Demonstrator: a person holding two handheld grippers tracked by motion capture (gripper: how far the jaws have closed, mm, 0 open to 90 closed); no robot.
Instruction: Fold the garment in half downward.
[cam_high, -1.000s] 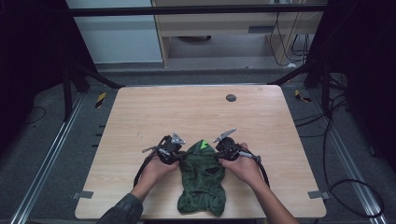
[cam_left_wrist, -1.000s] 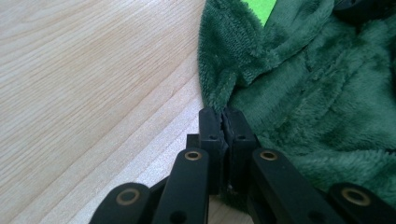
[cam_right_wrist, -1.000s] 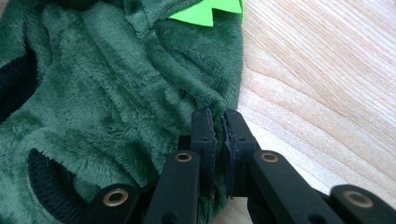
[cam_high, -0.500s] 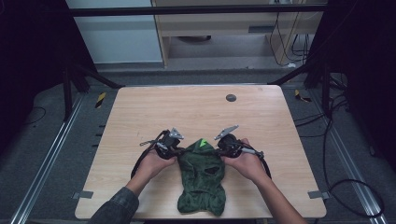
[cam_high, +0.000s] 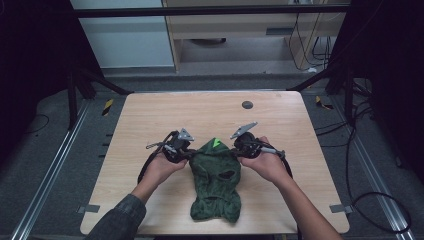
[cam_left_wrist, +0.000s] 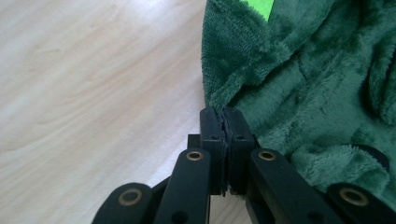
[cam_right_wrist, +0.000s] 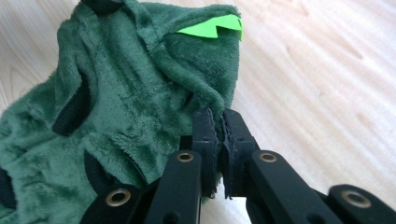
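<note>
Green fleece garment (cam_high: 216, 182) lies flat at the table's (cam_high: 150, 120) near-centre. Left hand-held gripper (cam_high: 186, 155) and right hand-held gripper (cam_high: 239, 153) each pinch a far corner, jaws closed on thin fabric edges. Risk: plush slips out if pulled unevenly.

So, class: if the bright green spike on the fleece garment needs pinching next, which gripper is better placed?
Right. The right gripper looks up the garment at the green spike, facing it fully; the left gripper sees just its corner.
</note>
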